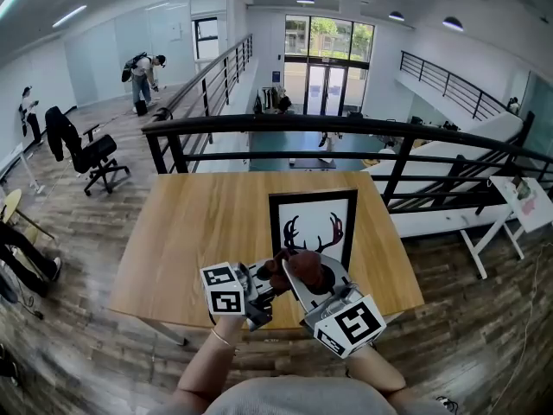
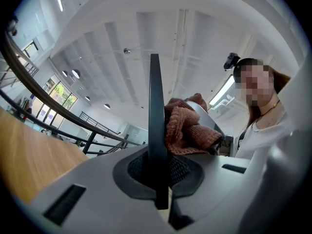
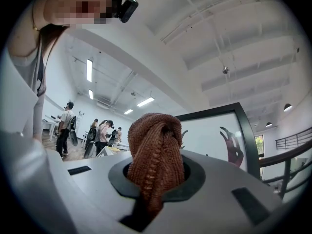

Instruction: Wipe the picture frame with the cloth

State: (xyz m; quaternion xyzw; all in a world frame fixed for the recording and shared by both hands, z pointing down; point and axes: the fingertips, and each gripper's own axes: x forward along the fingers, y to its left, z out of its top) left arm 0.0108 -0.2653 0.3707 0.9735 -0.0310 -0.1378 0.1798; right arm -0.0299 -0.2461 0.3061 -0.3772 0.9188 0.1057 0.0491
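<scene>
The picture frame (image 1: 313,223), black-edged with a dark antler print on white, was seen on the wooden table (image 1: 199,232), ahead of the right gripper's (image 3: 156,145) jaws and to their right. A rust-brown knitted cloth (image 3: 155,160) was pinched between those jaws and bunched above them. The left gripper's (image 2: 155,82) jaws were pressed together with nothing between them, and the cloth was seen just to their right. Black-and-white square markers (image 1: 226,289) were borne on both grippers' cubes.
</scene>
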